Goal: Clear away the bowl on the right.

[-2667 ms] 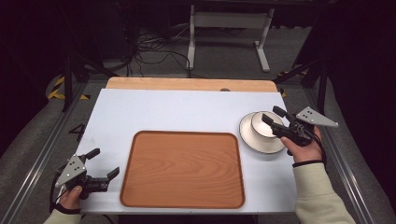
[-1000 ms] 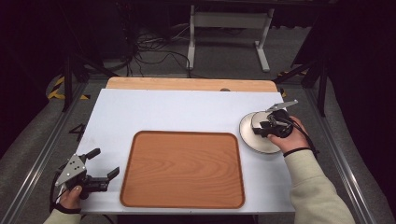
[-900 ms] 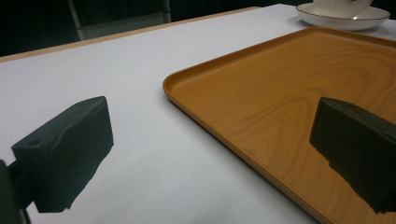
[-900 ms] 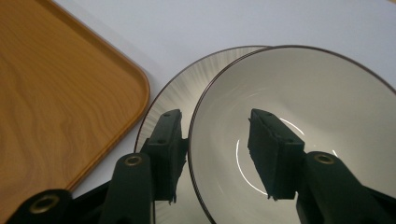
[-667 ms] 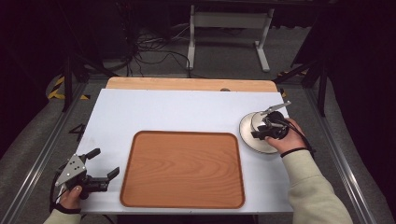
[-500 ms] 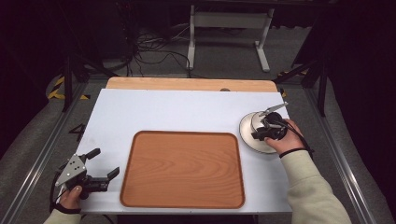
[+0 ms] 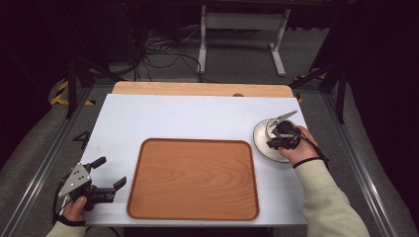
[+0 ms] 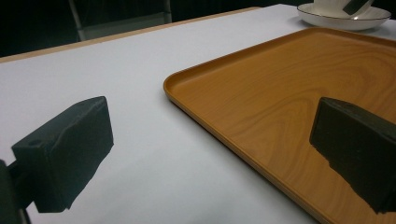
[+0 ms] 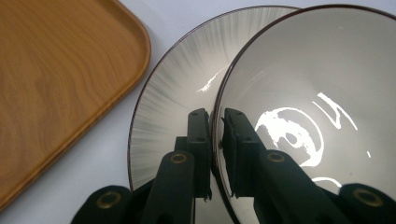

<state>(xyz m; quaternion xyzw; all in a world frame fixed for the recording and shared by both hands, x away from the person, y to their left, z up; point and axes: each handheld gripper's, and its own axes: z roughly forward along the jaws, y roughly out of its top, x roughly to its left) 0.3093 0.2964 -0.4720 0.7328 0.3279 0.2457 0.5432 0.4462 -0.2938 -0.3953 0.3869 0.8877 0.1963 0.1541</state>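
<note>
A white cup [image 9: 299, 93] with a dark rim stands on a white saucer [image 9: 173, 88] at the table's right side. My right gripper [image 9: 215, 122] has just been closing and is now shut on the cup's rim, one jaw inside the cup and one outside. From above, the right gripper [image 7: 280, 136] points down over the saucer [image 7: 260, 143]. A wooden tray [image 7: 193, 177] lies bare in the middle. My left gripper [image 7: 111, 172] rests open at the front left corner, beside the tray [image 8: 289, 93], with nothing between its jaws.
The white table top [image 7: 173, 118] has a wooden strip [image 7: 197, 89] along its far edge. Metal rails run down both sides, with cables and a stand's legs on the dark floor beyond. The saucer [image 8: 345, 16] lies far off past the tray.
The right hand came down and leftward onto the cup and its jaws shut on the rim. The left gripper has stayed where it was.
</note>
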